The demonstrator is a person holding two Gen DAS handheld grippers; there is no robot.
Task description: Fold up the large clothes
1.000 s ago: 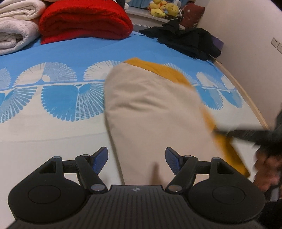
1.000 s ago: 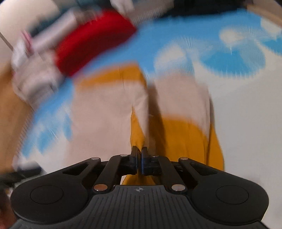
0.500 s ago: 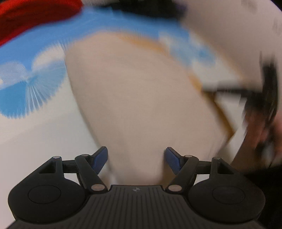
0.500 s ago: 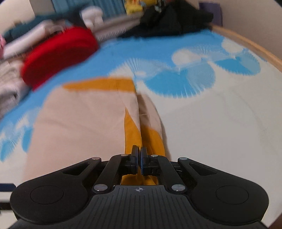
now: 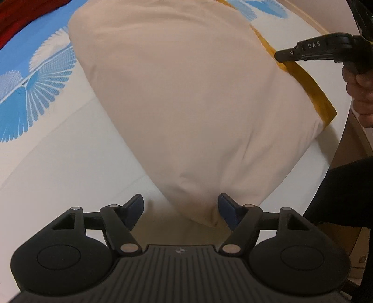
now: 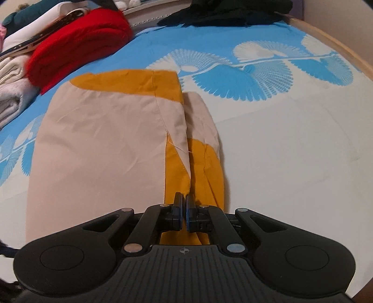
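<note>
1. Right gripper clenched on the mustard edge of one beige-and-mustard garment.
2. Left gripper released, pads astride the garment's near corner on the bedspread.
3. Bare bedspread rightward; bed's wooden edge.
4. Far: one red blanket, one black pile.

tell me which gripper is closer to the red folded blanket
Neither is close, but the right gripper looks nearer: the red blanket lies ahead to its left past the beige garment. The left gripper sees only a sliver.
</note>
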